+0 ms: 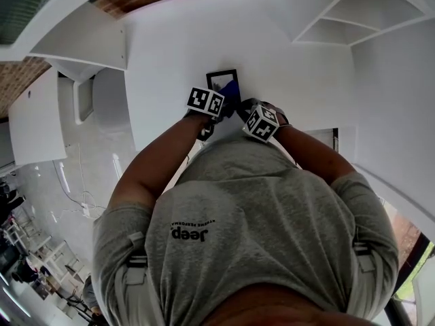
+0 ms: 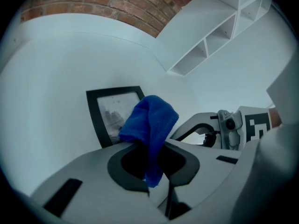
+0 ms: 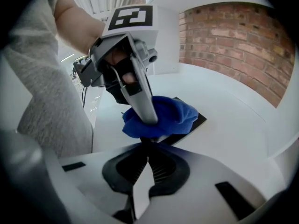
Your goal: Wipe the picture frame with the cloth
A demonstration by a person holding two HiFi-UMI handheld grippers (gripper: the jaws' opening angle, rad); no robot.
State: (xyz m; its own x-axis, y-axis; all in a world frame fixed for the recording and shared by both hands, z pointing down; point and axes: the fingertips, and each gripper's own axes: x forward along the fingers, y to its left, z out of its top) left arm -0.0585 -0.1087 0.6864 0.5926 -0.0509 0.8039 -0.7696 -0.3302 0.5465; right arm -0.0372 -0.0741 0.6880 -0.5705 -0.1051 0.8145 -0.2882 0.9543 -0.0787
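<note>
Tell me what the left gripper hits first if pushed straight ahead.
Most likely the picture frame. The left gripper points at its right side, leading with the blue cloth pinched in its jaws. In the right gripper view the cloth seems to lie on it; contact is unclear.

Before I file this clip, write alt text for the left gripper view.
The left tongs are shut on a blue cloth bunched in front of a black picture frame on a white table. The right tongs show at right; white shelves and a brick wall lie behind.
</note>
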